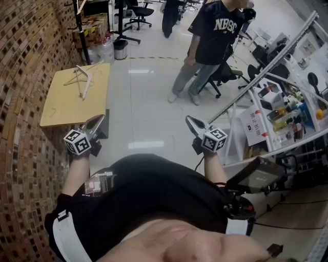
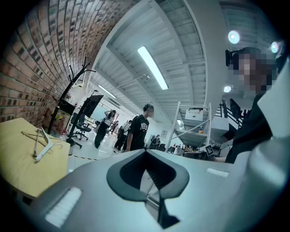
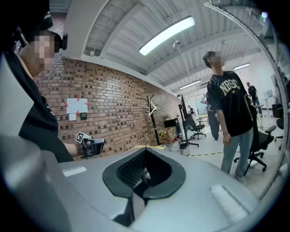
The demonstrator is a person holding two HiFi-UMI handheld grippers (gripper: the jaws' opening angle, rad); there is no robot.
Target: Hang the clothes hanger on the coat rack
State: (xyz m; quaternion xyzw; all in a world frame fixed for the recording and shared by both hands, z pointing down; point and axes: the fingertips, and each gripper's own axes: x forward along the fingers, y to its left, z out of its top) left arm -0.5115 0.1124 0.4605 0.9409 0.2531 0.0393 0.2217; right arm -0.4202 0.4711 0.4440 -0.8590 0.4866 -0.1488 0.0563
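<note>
A pale clothes hanger [image 1: 83,78] lies on the yellow table [image 1: 61,110] by the brick wall; the left gripper view shows the hanger [image 2: 41,142] flat on that table [image 2: 22,167]. The black coat rack [image 1: 78,23] stands beyond the table's far end, also seen as the rack [image 2: 72,97] and the rack [image 3: 152,115], where a pale hanger-like shape hangs near its top. My left gripper [image 1: 95,123] [image 2: 146,150] is shut and empty, just short of the table's near edge. My right gripper [image 1: 193,124] [image 3: 145,149] is held over the floor, jaws together, nothing in them.
A person in a dark T-shirt [image 1: 210,41] stands on the tiled floor ahead. A metal shelf frame with bottles and boxes [image 1: 277,112] fills the right side. Office chairs [image 1: 139,13] stand at the back. A brick wall [image 1: 23,77] runs along the left.
</note>
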